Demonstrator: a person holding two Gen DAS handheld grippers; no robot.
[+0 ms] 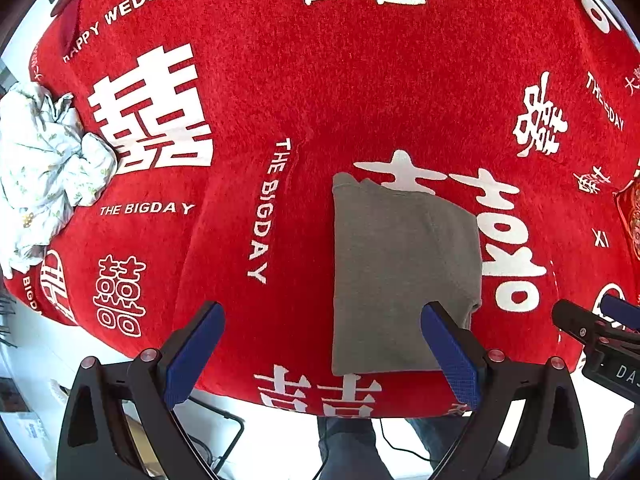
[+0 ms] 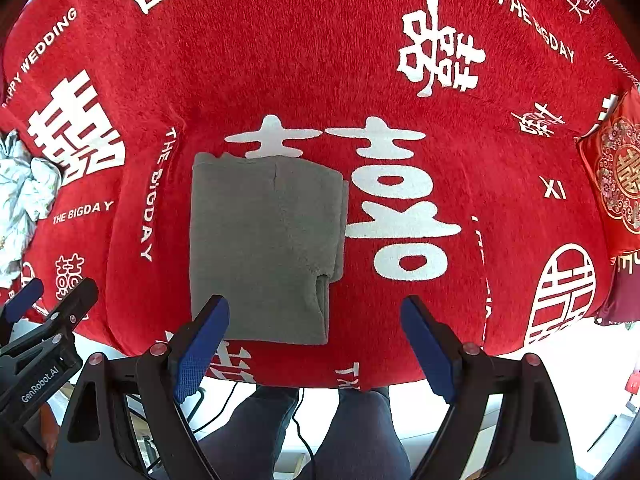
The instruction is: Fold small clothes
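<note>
Nearest the lens we find the left tool [image 1: 322, 354], its blue pads spread wide and grasping nothing, held above the near edge of the desk. The right tool [image 2: 316, 344] is likewise released, both fingers well apart and empty, poised over the same edge. Each tool appears at the margin of the other's view.

We record the largest item as the red cloth [image 1: 320, 80] that covers the desk [image 2: 560, 352], printed with white double-happiness characters and the words "HAPPY WEDDING" and "THE BIGDAY". It hangs over the near edge.

Next in size is the grey garment [image 2: 264, 240], folded into a flat, roughly rectangular stack. It lies on the red cloth close to the near edge, partly over a large white character, with layered edges showing along its right side. Neither tool touches it; in the left wrist view the garment [image 1: 400, 272] sits behind the right-hand pad.

We note a crumpled white patterned garment [image 1: 44, 168] at the far left of the desk, well apart from the grey one.

A red embroidered cushion [image 2: 618, 176] lies at the right edge.
</note>
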